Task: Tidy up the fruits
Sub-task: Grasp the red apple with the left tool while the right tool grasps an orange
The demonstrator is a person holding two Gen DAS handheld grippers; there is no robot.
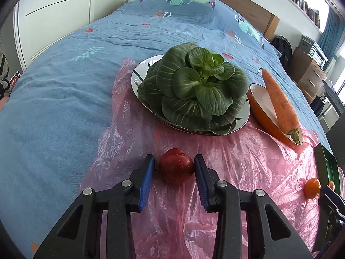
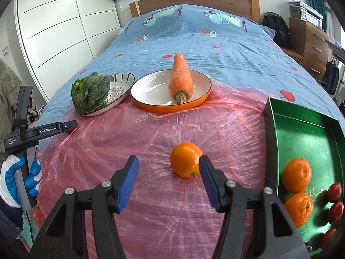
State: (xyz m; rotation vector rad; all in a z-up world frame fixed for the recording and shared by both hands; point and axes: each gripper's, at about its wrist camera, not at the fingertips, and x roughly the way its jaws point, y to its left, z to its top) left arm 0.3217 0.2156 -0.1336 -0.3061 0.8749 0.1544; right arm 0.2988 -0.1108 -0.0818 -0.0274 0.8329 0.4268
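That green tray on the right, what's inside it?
The green tray holds two oranges and some small dark red fruits along its right side. Its near corner runs out of the picture, so anything there stays unseen.

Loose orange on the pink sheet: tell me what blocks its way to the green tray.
Nothing visible does. The orange sits between the open right claw fingers, untouched. Only bare pink plastic sheet lies between it and the green tray; the tray's raised wall must be cleared.
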